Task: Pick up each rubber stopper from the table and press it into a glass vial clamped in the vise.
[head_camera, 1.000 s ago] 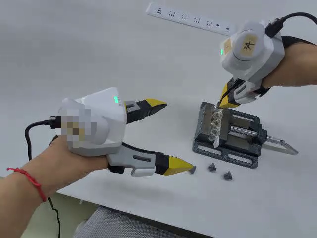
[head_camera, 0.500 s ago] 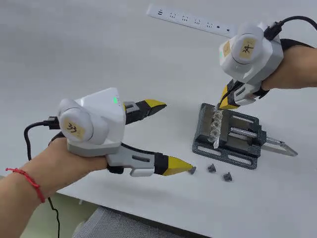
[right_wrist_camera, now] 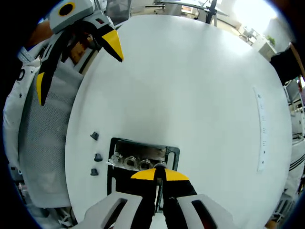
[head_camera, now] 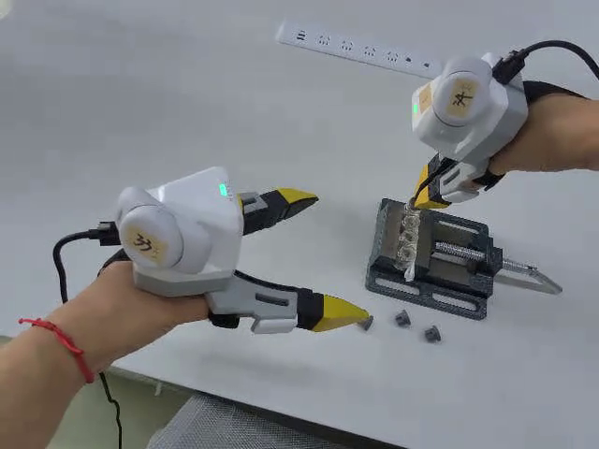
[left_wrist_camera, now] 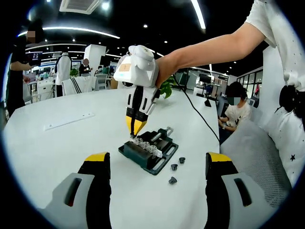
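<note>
Right gripper [head_camera: 423, 199]: jaws together, tips down on the far end of the vial row. Judged to be pressing there. Whether a stopper sits between the tips cannot be told.

Left gripper [head_camera: 318, 257]: jaws wide apart, holding nothing, hovering left of the vise [head_camera: 449, 276]. Judged to be waiting to pick up.

The vise stands on the white table [head_camera: 234, 112] and clamps the glass vials [head_camera: 408, 241] upright in one row, mouths up for pressing.

Count:
- Rubber stoppers [head_camera: 402, 318]: three, loose on the table just near of the vise.
- Vials: at least three clear of the tips; the total is uncertain.
- Vise: one.
- Power strip [head_camera: 360, 49]: one, at the far edge.
</note>
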A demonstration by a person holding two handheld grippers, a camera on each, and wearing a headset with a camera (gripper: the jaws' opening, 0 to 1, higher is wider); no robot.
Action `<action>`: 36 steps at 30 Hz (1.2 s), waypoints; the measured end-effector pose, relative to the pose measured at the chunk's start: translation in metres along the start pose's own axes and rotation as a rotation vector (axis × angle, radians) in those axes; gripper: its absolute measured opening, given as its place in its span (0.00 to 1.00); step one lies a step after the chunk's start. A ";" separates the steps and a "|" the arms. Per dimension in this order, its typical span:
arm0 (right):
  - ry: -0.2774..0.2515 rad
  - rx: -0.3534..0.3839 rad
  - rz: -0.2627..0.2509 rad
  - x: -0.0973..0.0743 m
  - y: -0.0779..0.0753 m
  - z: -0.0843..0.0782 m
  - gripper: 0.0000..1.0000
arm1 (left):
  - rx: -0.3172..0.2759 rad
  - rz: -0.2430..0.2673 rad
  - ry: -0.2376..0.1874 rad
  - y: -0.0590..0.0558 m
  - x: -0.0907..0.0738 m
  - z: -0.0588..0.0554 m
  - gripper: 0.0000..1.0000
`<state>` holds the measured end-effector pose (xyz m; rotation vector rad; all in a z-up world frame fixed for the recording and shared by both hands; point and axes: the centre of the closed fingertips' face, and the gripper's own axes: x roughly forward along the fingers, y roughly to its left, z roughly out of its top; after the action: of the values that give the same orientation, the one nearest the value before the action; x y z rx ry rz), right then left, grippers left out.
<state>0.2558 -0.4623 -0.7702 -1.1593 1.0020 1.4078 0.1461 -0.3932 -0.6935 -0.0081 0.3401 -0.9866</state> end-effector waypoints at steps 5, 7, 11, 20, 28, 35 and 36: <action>-0.021 0.029 -0.004 0.001 -0.004 -0.001 0.00 | 0.005 0.009 0.003 0.000 -0.002 0.001 0.81; -0.028 0.033 -0.001 0.001 -0.004 0.000 0.00 | 0.005 0.011 0.001 -0.001 -0.002 0.001 0.81; -0.029 0.025 -0.007 0.000 -0.003 0.001 0.00 | 0.003 0.012 0.002 -0.003 -0.002 0.001 0.80; -0.038 0.026 -0.008 -0.001 -0.004 0.001 0.00 | 0.006 0.018 0.003 -0.001 -0.004 0.002 0.80; -0.061 0.048 -0.019 -0.004 -0.006 -0.002 0.07 | 0.005 0.021 0.003 0.001 -0.006 0.000 0.80; -0.079 0.061 -0.029 -0.012 0.000 -0.009 0.09 | 0.007 0.017 0.007 -0.001 -0.004 0.000 0.80; -0.081 0.061 -0.031 -0.012 0.001 -0.009 0.09 | 0.007 0.016 0.007 -0.002 -0.004 0.000 0.80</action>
<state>0.2567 -0.4740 -0.7598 -1.0610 0.9594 1.3791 0.1427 -0.3911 -0.6918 0.0047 0.3425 -0.9722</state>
